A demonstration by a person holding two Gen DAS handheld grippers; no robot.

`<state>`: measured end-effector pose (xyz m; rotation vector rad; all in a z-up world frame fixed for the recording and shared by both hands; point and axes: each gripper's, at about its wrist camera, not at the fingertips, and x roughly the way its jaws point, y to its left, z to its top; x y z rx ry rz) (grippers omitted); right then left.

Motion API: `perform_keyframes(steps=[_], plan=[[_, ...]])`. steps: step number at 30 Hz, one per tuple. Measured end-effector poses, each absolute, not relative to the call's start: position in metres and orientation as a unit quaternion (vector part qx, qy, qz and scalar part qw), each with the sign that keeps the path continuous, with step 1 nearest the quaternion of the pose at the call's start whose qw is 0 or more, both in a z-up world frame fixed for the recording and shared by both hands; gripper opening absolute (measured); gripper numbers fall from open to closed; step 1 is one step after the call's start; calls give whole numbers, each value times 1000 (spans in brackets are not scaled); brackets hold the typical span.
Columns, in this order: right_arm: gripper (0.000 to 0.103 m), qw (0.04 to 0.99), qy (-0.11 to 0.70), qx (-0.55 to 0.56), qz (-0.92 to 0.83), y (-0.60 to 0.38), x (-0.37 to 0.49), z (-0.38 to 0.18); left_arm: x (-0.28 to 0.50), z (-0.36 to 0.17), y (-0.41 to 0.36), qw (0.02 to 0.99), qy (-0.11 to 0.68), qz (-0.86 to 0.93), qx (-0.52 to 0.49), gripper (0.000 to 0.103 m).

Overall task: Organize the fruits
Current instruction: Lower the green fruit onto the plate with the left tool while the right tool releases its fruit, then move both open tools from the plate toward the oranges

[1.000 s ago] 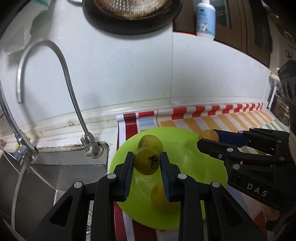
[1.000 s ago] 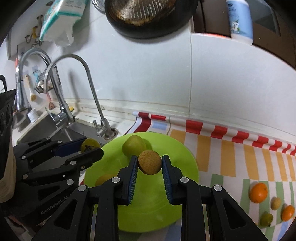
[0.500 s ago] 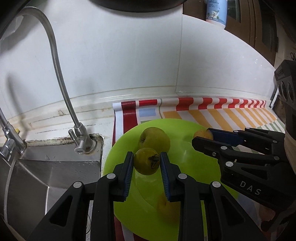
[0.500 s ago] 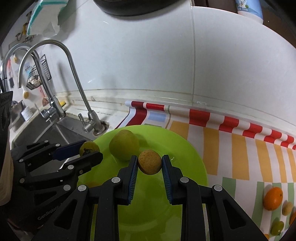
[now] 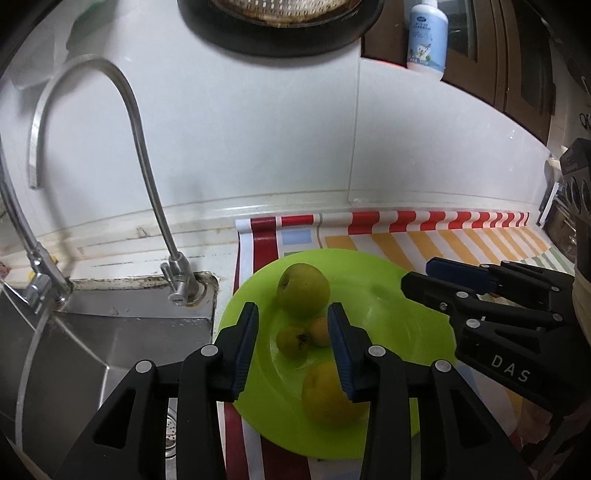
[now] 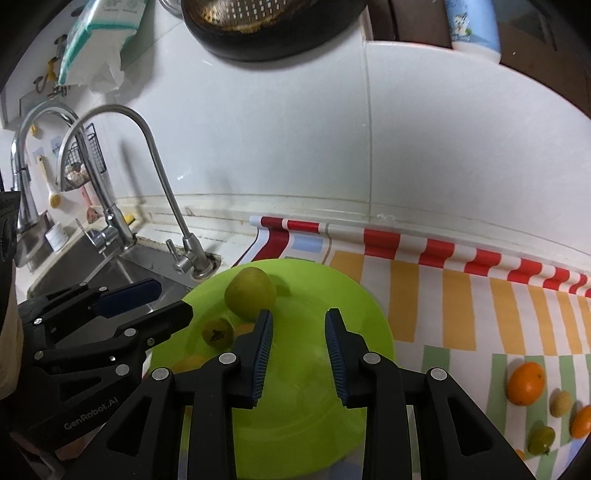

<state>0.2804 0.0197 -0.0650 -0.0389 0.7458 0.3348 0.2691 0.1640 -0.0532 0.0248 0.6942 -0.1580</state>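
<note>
A lime green plate (image 5: 399, 325) (image 6: 347, 295) lies on the striped mat beside the sink. On it sit a large green fruit (image 5: 303, 288) (image 6: 250, 292), a small green fruit (image 5: 292, 341) (image 6: 218, 331), a small tan fruit (image 5: 320, 331) touching it, and a yellow fruit (image 5: 327, 393) at the front. My left gripper (image 5: 292, 345) is open and empty above the two small fruits. My right gripper (image 6: 298, 341) is open and empty above the plate's middle; it also shows in the left wrist view (image 5: 421, 275).
Several small orange and green fruits (image 6: 525, 383) lie on the striped mat (image 6: 458, 302) to the right. A steel sink (image 5: 92, 343) with a curved tap (image 5: 147, 184) is on the left. A white wall stands behind, with a dark pan (image 6: 273, 29) hanging above.
Both grippers opened and let go of their fruits. The small green fruit and the tan fruit now lie together on the plate. Both grippers drew back and up.
</note>
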Motion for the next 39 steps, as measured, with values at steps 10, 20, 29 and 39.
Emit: perform_keyframes(steps=[10, 20, 29, 39], plan=[[30, 929, 334, -15, 156, 5, 240, -34, 231, -25, 153, 945, 318, -73, 3, 43], [30, 942, 307, -16, 136, -21, 194, -6, 192, -2, 126, 952, 292, -87, 7, 49], [30, 950, 291, -14, 110, -58, 157, 10, 163, 12, 94, 955, 274, -110, 14, 56], [39, 956, 280, -19, 83, -100, 127, 19, 142, 19, 57, 958, 259, -119, 20, 62]])
